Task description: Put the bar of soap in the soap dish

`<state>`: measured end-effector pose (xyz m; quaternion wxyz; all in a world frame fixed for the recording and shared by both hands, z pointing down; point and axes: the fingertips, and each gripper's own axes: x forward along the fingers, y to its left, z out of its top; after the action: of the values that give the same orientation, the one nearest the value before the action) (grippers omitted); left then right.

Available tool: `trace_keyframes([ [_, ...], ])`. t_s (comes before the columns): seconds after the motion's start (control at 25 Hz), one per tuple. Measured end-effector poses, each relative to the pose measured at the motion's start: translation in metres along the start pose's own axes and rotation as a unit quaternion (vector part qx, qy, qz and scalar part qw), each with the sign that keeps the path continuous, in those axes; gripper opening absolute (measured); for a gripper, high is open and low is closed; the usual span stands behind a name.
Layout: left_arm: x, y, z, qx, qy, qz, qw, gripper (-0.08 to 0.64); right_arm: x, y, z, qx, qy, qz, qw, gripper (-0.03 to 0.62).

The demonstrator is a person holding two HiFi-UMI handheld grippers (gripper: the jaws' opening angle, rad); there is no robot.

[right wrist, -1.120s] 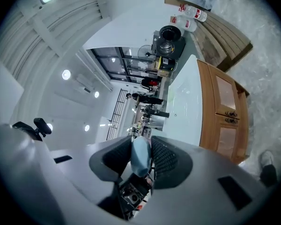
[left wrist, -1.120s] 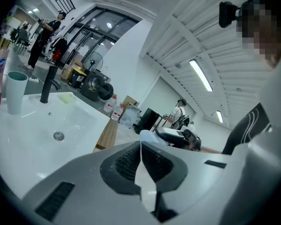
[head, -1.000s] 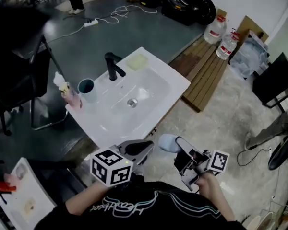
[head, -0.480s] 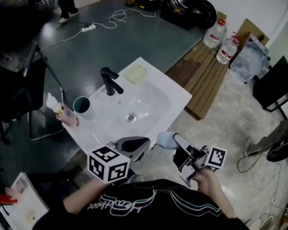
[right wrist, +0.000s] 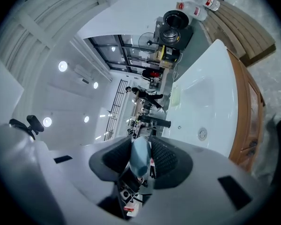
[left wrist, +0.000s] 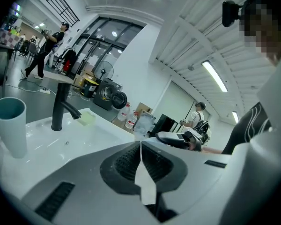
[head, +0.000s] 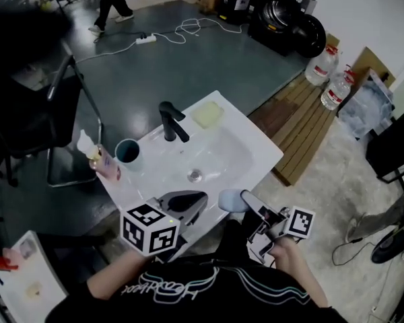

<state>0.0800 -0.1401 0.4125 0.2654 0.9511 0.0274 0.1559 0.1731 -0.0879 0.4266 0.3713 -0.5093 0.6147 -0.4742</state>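
Left gripper [head: 187, 202]: clenched, empty, just left of the soap.
Dish [head: 208, 114]: well ahead of both grippers, right of tap [head: 172, 121].
Soap [head: 230, 200]: clamped in right gripper [head: 248, 199]. Best carried level over sink [head: 266, 155] and lowered flat before release.

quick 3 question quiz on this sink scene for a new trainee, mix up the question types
1. True or false: the right gripper is shut on the pale blue bar of soap.
2. Multiple choice: along the back of the basin, the black faucet stands between the teal cup and A) the yellowish soap dish B) a towel C) a kettle.
3. Fill in: the jaws of the left gripper are ____, with nothing between them.

Key: 1 true; 2 A; 3 together.
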Motion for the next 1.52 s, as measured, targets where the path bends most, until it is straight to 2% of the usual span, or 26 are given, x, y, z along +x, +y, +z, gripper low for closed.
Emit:
trace_keyframes([
  [0.32,0.022,0.034,0.013,-0.024,-0.008,0.063,0.9977,0.029,0.041,-0.026,0.039,0.013,0.059,0.016,0.998,0.149],
  [0.68,0.067,0.068,0.045,-0.062,-0.027,0.127,0.9897,0.029,0.081,-0.053,0.101,0.031,0.128,0.021,0.991,0.149],
  [1.0,0.094,0.093,0.068,-0.09,-0.044,0.175,0.9794,0.029,0.118,-0.071,0.153,0.02,0.173,0.017,0.985,0.149],
  [1.52,0.114,0.132,0.084,-0.127,-0.082,0.248,0.9568,0.029,0.187,-0.099,0.201,-0.006,0.244,0.019,0.97,0.149],
])
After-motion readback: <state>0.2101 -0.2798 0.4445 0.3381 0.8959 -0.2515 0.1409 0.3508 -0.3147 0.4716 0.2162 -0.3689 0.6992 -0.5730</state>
